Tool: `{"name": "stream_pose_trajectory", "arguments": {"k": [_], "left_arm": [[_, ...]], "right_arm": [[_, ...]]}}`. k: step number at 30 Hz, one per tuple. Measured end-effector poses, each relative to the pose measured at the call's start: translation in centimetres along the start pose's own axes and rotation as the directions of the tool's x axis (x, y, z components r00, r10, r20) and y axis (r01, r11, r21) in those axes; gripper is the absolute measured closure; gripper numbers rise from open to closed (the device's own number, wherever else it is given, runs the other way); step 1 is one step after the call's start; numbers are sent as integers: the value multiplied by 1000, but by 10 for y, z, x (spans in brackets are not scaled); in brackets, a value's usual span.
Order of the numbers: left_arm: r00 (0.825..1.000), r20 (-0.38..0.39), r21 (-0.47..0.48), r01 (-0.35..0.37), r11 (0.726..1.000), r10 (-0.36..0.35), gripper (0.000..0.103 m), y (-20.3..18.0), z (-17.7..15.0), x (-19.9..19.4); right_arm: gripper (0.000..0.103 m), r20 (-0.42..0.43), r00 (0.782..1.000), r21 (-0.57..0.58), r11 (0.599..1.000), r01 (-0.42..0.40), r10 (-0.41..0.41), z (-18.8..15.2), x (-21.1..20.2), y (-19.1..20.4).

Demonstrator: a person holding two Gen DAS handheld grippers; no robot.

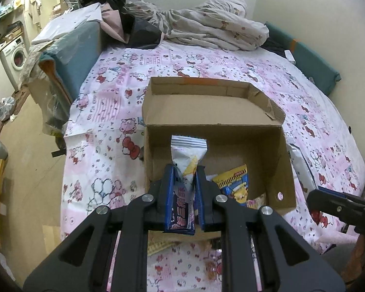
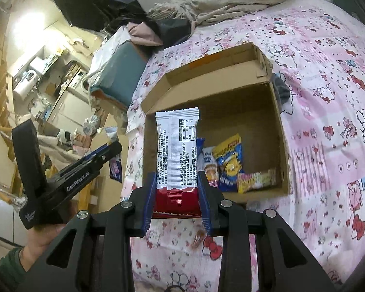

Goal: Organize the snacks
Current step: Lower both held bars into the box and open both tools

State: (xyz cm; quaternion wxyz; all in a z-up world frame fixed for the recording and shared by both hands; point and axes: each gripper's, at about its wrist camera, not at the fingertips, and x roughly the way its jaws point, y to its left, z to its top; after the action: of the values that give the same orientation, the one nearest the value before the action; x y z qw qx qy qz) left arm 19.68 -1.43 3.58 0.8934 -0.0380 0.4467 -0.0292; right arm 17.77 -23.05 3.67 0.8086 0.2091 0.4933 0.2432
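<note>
Two grippers over bed (image 1: 231,58) | cardboard box (image 2: 277,126) open on it, three snacks along its near wall | right gripper (image 2: 177,182) fingers clamp red-and-white packet (image 2: 176,146), poised before box, likely for dropping in | left gripper (image 1: 185,182) fingers pinch blue-and-white packet (image 1: 186,155) likewise

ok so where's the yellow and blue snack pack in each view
Left wrist view: the yellow and blue snack pack lies inside the cardboard box, lower centre-right, just right of the left tool's fingers.
Right wrist view: the same pack sits in the box's near part, centre-right, right of the white and red packet in the right tool.
Shared landmark: the open cardboard box on the pink patterned sheet.
</note>
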Motion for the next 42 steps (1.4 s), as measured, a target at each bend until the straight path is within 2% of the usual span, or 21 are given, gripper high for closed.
{"name": "stream_pose_trajectory", "arguments": {"k": [8, 15, 28, 36, 38, 42], "left_arm": [[999, -31, 0, 27, 1000, -27, 89, -5, 5, 45], [998, -37, 22, 57, 998, -57, 89, -12, -3, 71], [998, -16, 25, 61, 998, -61, 88, -9, 0, 78], [998, -15, 38, 55, 998, -55, 87, -12, 0, 82], [999, -16, 45, 47, 998, -46, 79, -12, -1, 82], [999, -7, 45, 41, 998, -41, 71, -11, -1, 78]], "right_arm": [[69, 36, 999, 71, 997, 8, -11, 15, 34, -41], [69, 36, 999, 90, 995, 37, -40, 12, 57, -62], [69, -51, 995, 85, 992, 95, -91, 11, 89, -70], [68, -73, 993, 93, 991, 96, -90, 9, 93, -72], [68, -77, 993, 91, 991, 96, -89, 9, 94, -72], [66, -70, 994, 96, 991, 90, -83, 10, 93, -73]]}}
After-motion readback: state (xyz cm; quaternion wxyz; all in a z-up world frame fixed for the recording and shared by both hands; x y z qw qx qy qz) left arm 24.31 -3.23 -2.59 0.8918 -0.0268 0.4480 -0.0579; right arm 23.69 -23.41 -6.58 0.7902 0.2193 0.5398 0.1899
